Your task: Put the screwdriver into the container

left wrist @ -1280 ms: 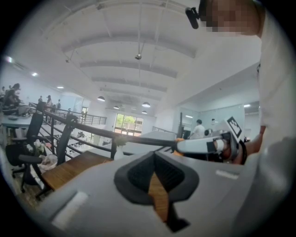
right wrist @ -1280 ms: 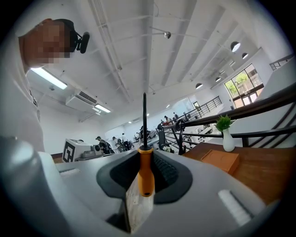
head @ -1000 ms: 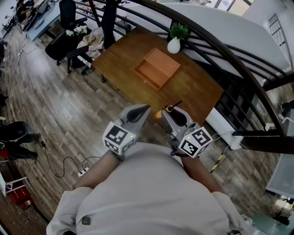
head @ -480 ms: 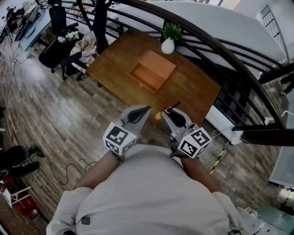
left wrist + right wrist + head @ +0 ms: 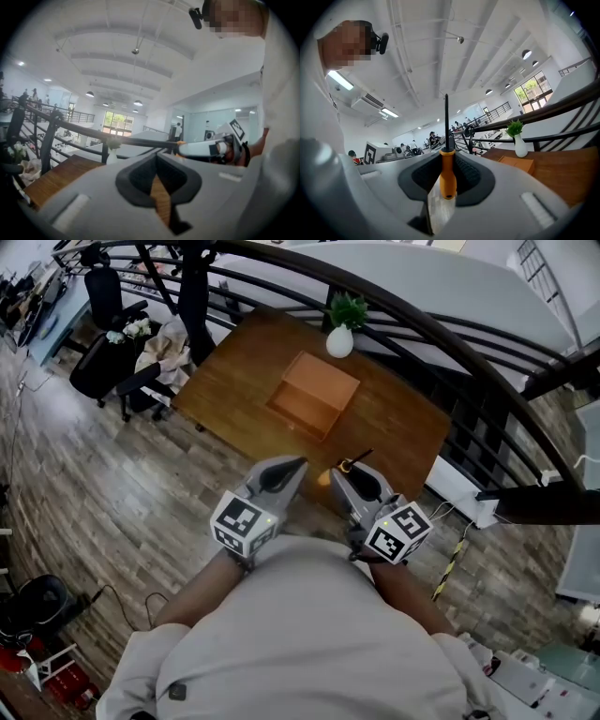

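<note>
An orange-handled screwdriver (image 5: 448, 174) with a thin black shaft stands upright between the jaws of my right gripper (image 5: 448, 180), which is shut on its handle. In the head view the right gripper (image 5: 344, 474) is held close to my body, with the screwdriver (image 5: 352, 461) sticking out past its tip. An open brown box (image 5: 313, 396) lies on the wooden table (image 5: 394, 427) ahead, well beyond both grippers. It also shows in the right gripper view as a flat brown box (image 5: 517, 164). My left gripper (image 5: 286, 470) is beside the right one, shut and empty, its jaws meeting (image 5: 158, 180).
A white vase with a green plant (image 5: 341, 329) stands at the table's far edge, behind the box. A black curved railing (image 5: 450, 329) runs behind the table. Office chairs (image 5: 103, 352) stand at the left on the wood floor. A white power strip (image 5: 459, 502) lies right of the table.
The view has shifted slightly: table and box sit a little farther right and lower in the picture. Both grippers hold the same pose with the screwdriver still gripped.
</note>
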The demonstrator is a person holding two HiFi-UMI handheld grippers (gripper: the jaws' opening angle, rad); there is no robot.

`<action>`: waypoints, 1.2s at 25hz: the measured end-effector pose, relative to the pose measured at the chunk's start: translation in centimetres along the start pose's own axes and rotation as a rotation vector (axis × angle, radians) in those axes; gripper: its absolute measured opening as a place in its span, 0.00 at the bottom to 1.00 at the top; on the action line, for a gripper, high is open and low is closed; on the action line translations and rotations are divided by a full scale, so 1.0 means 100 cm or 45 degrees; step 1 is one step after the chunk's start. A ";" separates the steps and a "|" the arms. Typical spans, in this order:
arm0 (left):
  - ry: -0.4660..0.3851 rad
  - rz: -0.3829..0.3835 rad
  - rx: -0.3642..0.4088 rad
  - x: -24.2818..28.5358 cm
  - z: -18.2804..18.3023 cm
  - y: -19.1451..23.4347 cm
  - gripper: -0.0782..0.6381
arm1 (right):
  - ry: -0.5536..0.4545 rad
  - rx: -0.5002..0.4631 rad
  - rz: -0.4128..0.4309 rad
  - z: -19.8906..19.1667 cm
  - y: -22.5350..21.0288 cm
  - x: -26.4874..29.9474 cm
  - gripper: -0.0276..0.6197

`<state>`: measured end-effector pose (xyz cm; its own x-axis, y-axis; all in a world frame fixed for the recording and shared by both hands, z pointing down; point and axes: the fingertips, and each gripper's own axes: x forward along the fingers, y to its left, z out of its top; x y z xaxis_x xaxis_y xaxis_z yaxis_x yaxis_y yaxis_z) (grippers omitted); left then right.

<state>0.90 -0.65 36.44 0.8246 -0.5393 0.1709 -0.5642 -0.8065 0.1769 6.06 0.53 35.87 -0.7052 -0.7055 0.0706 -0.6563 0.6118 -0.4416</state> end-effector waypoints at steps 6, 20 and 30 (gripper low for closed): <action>-0.011 -0.065 0.041 -0.005 0.020 0.031 0.11 | -0.057 0.011 -0.067 0.012 0.005 0.027 0.17; 0.017 -0.224 0.075 -0.036 0.040 0.104 0.11 | -0.128 0.011 -0.208 0.019 0.030 0.103 0.17; 0.035 -0.285 0.041 -0.063 0.032 0.140 0.11 | -0.143 0.029 -0.260 -0.001 0.053 0.140 0.17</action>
<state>-12.09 -9.33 34.75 0.9273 -0.3396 0.1574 -0.3653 -0.9128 0.1826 -7.32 -6.12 34.63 -0.5234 -0.8499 0.0610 -0.7750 0.4450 -0.4487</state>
